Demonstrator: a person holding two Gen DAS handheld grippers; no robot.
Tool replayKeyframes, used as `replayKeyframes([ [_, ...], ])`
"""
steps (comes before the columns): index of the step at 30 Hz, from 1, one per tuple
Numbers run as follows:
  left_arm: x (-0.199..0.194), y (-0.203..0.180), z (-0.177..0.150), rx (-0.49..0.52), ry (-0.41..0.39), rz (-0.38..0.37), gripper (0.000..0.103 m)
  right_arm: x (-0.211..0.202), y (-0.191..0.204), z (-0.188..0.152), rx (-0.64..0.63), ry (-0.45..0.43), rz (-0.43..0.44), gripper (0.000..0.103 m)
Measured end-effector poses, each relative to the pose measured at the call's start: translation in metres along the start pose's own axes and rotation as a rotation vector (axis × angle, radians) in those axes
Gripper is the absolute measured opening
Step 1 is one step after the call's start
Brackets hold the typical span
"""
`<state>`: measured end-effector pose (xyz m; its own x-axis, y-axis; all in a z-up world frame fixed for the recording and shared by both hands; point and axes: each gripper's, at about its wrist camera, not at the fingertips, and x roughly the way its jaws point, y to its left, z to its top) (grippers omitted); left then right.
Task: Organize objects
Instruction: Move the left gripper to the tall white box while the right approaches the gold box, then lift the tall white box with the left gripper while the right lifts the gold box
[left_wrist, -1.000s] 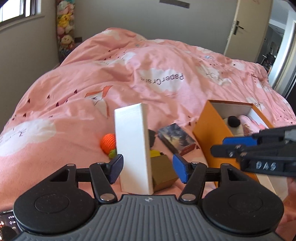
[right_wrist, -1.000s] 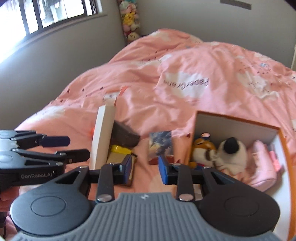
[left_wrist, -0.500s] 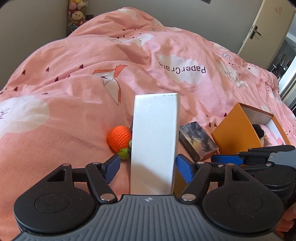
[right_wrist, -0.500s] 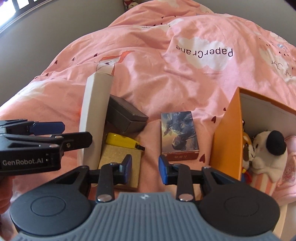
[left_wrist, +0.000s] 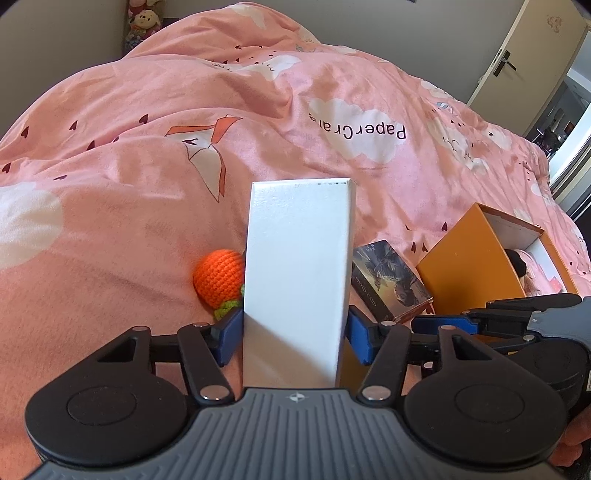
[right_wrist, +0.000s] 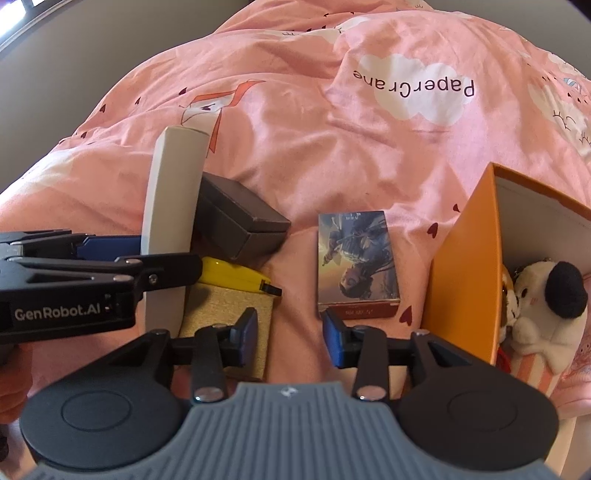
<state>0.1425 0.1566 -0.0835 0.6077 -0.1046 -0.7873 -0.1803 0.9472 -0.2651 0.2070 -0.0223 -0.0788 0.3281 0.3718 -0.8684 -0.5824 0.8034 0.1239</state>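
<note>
On the bed (left_wrist: 147, 229), a tall box (left_wrist: 299, 273) stands upright between the left tongs (left_wrist: 293, 334). A knitted ball (left_wrist: 218, 277) lies just left of it; a dark case (right_wrist: 240, 225), a cutter (right_wrist: 236, 277) and a flat block (right_wrist: 229, 314) crowd its right side. Farther right lies a card box (right_wrist: 356, 262), then an open carton (right_wrist: 465, 273) holding plush toys (right_wrist: 543, 302).

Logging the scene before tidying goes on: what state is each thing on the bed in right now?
White box: upright, between the left claw's closing jaws; contact unclear.
Right claw: opening, nothing between its jaws.
Orange box: open, plush toys inside.
Photo card box: lying flat, closed.
Dark grey case: closed, tilted against the white box.
Crochet orange: lying on the duvet.
</note>
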Motion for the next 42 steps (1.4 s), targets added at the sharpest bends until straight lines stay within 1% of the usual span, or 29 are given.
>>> replayKeyframes([
  [3,-0.008,-0.001,0.001,0.007,-0.008,0.006,0.068,-0.001,0.000,0.001,-0.002,0.000,0.004,0.042],
  [7,-0.022,-0.002,0.005,0.037,-0.010,0.033,0.068,-0.002,-0.002,0.001,-0.002,0.004,0.009,0.042],
  [10,-0.033,-0.003,0.007,0.056,-0.002,0.051,0.068,-0.004,0.001,0.001,-0.012,0.010,0.047,0.042],
  [11,-0.037,-0.005,0.008,0.072,-0.003,0.064,0.068,-0.004,0.004,0.001,-0.023,0.016,0.066,0.046],
  [12,-0.041,-0.006,0.008,0.091,-0.007,0.076,0.068,-0.004,0.007,0.000,-0.034,0.020,0.081,0.054],
  [13,-0.043,-0.008,0.008,0.105,-0.011,0.088,0.068,-0.004,0.012,0.000,-0.044,0.022,0.091,0.060],
  [14,-0.046,-0.008,0.008,0.114,-0.014,0.097,0.068,-0.002,0.016,-0.001,-0.053,0.025,0.096,0.067],
  [16,-0.049,-0.007,0.007,0.115,-0.021,0.102,0.068,0.004,0.022,-0.001,-0.064,0.045,0.108,0.069],
  [19,-0.051,-0.004,0.006,0.106,-0.023,0.110,0.068,0.015,0.025,-0.003,-0.040,0.089,0.126,0.073],
  [24,-0.051,-0.004,0.006,0.114,-0.022,0.116,0.068,0.018,0.028,-0.010,-0.012,0.108,0.155,0.073],
  [28,-0.051,-0.007,0.005,0.131,-0.020,0.124,0.068,0.020,0.037,-0.014,-0.041,0.098,0.127,0.073],
  [29,-0.050,-0.007,0.004,0.136,-0.018,0.126,0.068,0.020,0.037,-0.015,-0.044,0.090,0.122,0.068],
  [30,-0.051,-0.008,0.004,0.140,-0.016,0.128,0.068,0.019,0.036,-0.016,-0.035,0.085,0.137,0.064],
  [31,-0.051,-0.009,0.003,0.148,-0.014,0.130,0.068,0.016,0.034,-0.017,-0.025,0.077,0.140,0.064],
  [35,-0.056,-0.017,0.003,0.180,-0.016,0.121,0.068,-0.008,0.032,-0.018,-0.048,0.022,0.137,0.062],
  [38,-0.061,-0.026,0.004,0.207,-0.019,0.103,0.068,-0.038,0.027,-0.019,-0.067,-0.033,0.135,0.062],
  [40,-0.066,-0.034,0.005,0.245,-0.015,0.089,0.068,-0.056,0.019,-0.019,-0.080,-0.064,0.119,0.062],
  [42,-0.073,-0.047,0.007,0.304,-0.014,0.078,0.068,-0.079,0.010,-0.019,-0.086,-0.098,0.110,0.062],
])
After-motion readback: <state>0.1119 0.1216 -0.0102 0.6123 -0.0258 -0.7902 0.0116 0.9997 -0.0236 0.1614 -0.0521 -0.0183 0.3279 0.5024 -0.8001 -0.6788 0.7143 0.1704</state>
